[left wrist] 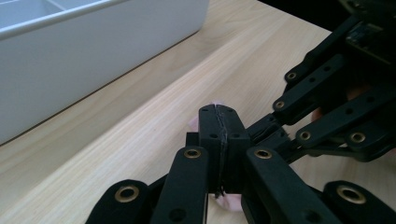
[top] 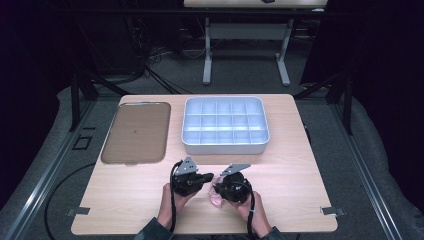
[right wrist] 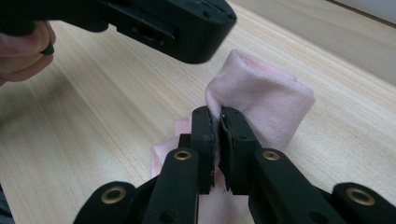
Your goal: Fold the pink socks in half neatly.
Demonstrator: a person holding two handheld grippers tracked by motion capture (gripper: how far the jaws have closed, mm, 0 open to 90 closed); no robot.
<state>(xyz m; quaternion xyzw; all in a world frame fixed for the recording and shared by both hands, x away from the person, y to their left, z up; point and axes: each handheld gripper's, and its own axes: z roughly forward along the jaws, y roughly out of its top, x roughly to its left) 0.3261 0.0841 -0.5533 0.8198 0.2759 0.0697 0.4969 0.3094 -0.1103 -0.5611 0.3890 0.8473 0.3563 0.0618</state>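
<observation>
High view: left gripper point(top: 209, 176) and right gripper point(top: 218, 185) meet tip to tip at table's point(top: 300, 165) near edge, pink cloth point(top: 216, 198) between them; white divided tray point(top: 225, 125) and brown flat tray point(top: 136, 132) lie beyond.

Left gripper view: jaws pressed together – pink cloth point(left wrist: 229, 201) peeks from underneath them.

Right gripper view: jaws clenched on pink cloth's point(right wrist: 261, 100) edge – cloth bunched on wood, folded part raised.

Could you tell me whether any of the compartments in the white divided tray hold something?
No, in the high view every compartment of the white divided tray looks bare, and the pink cloth lies on the table between the tongs.
</observation>
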